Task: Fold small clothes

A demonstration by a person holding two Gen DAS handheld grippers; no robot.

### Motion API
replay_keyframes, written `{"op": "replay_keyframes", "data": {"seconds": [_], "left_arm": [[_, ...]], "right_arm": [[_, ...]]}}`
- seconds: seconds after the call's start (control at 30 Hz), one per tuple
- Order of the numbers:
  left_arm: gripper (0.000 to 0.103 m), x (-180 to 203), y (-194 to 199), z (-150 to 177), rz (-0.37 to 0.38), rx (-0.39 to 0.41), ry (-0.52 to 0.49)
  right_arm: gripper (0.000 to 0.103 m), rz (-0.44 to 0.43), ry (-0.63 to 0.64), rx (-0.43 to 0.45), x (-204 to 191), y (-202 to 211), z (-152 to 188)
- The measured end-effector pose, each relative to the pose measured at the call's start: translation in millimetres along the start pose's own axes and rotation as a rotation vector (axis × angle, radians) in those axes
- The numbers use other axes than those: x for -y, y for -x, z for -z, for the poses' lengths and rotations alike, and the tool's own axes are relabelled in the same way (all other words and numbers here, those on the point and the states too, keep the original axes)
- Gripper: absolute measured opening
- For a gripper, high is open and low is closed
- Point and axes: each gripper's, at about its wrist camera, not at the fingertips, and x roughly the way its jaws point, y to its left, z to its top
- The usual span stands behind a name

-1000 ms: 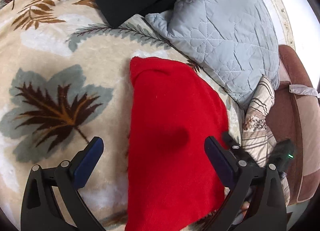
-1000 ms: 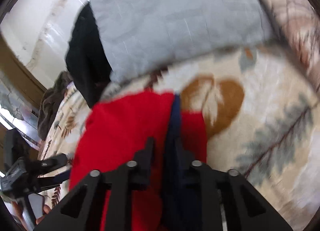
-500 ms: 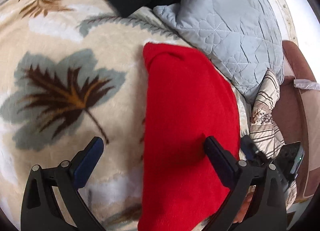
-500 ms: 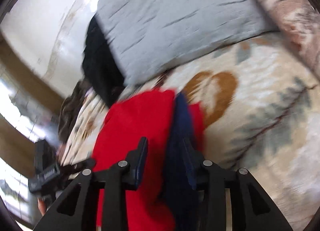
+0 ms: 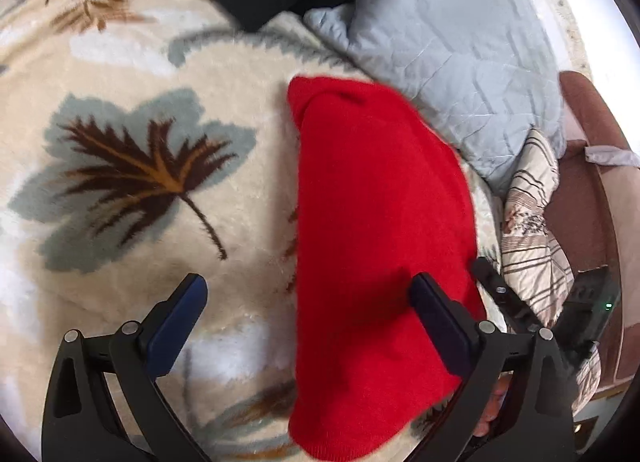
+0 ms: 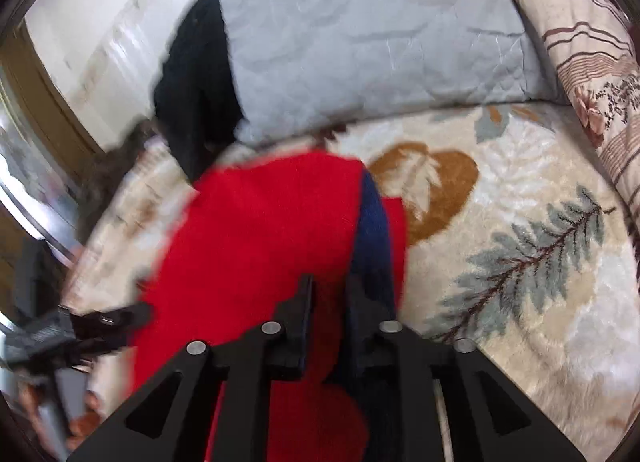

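Lying on a leaf-patterned blanket (image 5: 168, 74), the red knit garment (image 5: 376, 230) stretches as a long folded strip away from both cameras, its far end close to a grey quilted pillow (image 5: 460, 46). The left gripper (image 5: 308, 294) hovers over the near part of the cloth with its jaws spread wide — the left blue pad (image 5: 176, 326) above bare blanket, the right one over the red fabric — and nothing is between them. In the right wrist view, the right gripper (image 6: 332, 302) has its jaws drawn nearly together on the garment's right-hand edge; red cloth bunches between the black fingers, with one blue pad (image 6: 374, 238) lying along the fabric. Motion blur softens that view, so the exact bite is hard to read. A black garment (image 6: 196, 86) lies beside the pillow at the far side, and a striped floral cushion (image 6: 592, 74) sits at the pillow's other end.
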Motion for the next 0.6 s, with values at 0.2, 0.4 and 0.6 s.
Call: {"op": "replay_keyframes", "data": {"seconds": [0.2,0.4,0.6], "left_arm": [[0.103,0.6,-7.9,23.7,-0.078,-0.002,-0.075],[0.102,19.8,5.5,51.3,-0.081,-0.005,-0.184],[0.102,20.6,-2.3,56.3,-0.115,-0.028,-0.225]], "right_arm": [[0.028,0.085,0.079,-0.109,-3.0,-24.0,29.1],[0.034,0.070,0.038,-0.019,-1.1,19.5,30.5],[0.052,0.141,0.054,-0.099,6.2,17.3,37.0]]}}
